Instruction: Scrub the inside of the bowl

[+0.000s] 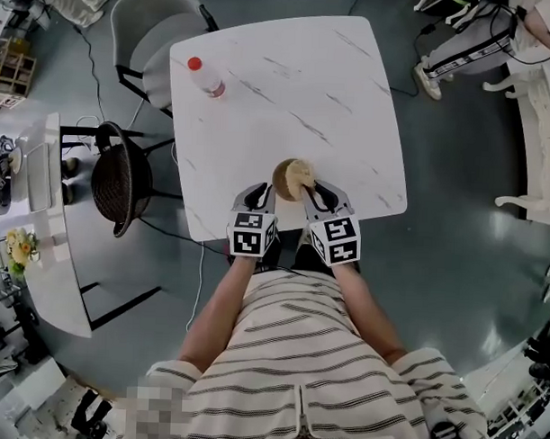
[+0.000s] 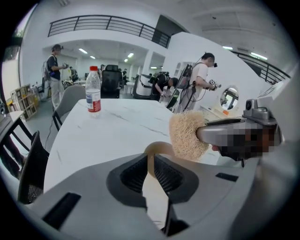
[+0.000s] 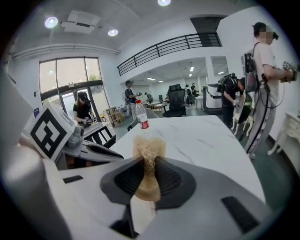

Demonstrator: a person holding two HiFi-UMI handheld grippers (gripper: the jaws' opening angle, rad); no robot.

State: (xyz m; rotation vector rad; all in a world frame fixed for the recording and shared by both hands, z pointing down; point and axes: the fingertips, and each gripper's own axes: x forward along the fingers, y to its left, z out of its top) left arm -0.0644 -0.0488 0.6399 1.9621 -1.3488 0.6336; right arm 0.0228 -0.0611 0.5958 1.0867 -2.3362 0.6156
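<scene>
One bowl (image 1: pixel 285 177) in left gripper (image 2: pixel 151 163), one scrubber (image 3: pixel 149 149) in right gripper (image 3: pixel 148 166).

Rough fibrous scrubber (image 3: pixel 149 149), glossy marbled table (image 1: pixel 289 89)

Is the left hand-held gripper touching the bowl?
Touching. The left gripper view shows the left hand-held gripper with both jaws clamped on the thin rim of the bowl.

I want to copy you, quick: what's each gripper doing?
Left gripper: shut on the bowl rim.
Right gripper: shut on the scrubber.
</scene>
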